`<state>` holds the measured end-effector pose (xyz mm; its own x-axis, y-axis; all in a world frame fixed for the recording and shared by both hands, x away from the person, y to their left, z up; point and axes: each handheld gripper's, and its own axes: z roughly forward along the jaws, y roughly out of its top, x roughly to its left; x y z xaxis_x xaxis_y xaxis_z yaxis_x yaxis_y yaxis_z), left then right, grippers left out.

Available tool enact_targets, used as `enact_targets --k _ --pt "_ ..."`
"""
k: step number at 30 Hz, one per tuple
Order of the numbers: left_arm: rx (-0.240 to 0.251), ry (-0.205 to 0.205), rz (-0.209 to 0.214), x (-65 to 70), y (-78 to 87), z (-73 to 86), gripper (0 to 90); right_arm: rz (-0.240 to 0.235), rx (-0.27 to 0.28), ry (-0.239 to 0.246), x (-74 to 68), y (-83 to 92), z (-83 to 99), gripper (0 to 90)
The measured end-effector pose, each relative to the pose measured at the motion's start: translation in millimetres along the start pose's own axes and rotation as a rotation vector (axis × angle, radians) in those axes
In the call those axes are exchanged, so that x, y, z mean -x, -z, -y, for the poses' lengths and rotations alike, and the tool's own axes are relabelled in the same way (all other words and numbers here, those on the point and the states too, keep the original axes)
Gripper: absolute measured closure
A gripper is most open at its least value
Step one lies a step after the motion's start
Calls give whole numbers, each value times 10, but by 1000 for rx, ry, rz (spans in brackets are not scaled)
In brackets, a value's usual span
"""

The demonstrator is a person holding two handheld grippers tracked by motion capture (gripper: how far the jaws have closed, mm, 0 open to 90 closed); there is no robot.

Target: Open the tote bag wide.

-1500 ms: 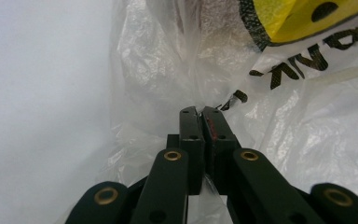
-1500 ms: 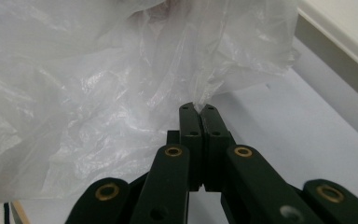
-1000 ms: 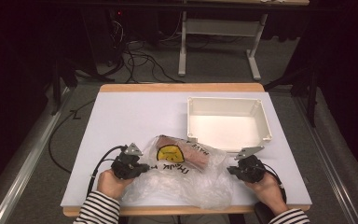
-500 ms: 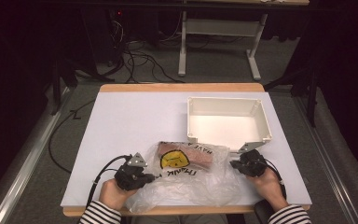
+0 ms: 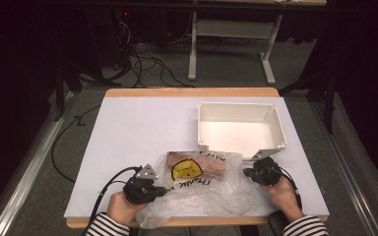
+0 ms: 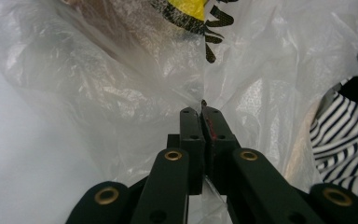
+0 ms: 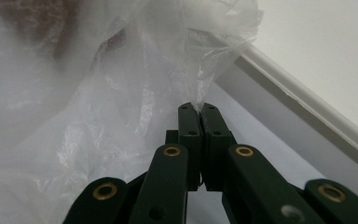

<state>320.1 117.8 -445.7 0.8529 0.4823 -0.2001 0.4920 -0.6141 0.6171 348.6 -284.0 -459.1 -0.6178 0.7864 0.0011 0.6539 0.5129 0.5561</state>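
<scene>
The bag [image 5: 202, 189] lies on the bench [image 5: 142, 132] near its front edge, just in front of the white bin [image 5: 239, 129]. The left gripper [image 5: 158, 189] is clamped on the bag's left edge, the right gripper [image 5: 248, 172] is clamped on its right edge, with plastic pinched between both pairs of jaws

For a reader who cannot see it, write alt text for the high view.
Two hand-held grippers, the left gripper and right gripper, pinch opposite sides of a clear plastic bag on a white table, near an empty white bin.
</scene>
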Motion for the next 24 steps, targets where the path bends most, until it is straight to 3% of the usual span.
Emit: enact_targets --k 3,5,10,11,13,19,23,24 --pt "-11 -10 -9 18 5 10 877 -14 6 -2 10 -13 -11 882" --pt "2 -5 -21 14 14 8 818 -18 8 -4 10 -17 -15 873" --pt "136 -4 -105 12 157 -29 642 -10 14 1 -22 0 -17 832" --pt "136 -4 -105 12 157 -29 608 -10 14 1 -22 0 -17 832" --pt "183 -5 -151 -2 195 -71 546 0 35 5 -33 19 -19 811" --pt "205 -7 -202 -77 137 -153 500 14 50 -10 -34 59 0 741" --pt "181 -16 -207 -83 67 -138 503 20 94 -19 -46 138 19 689" --pt "158 -14 -202 -97 14 -112 509 27 122 -12 -74 209 28 642"
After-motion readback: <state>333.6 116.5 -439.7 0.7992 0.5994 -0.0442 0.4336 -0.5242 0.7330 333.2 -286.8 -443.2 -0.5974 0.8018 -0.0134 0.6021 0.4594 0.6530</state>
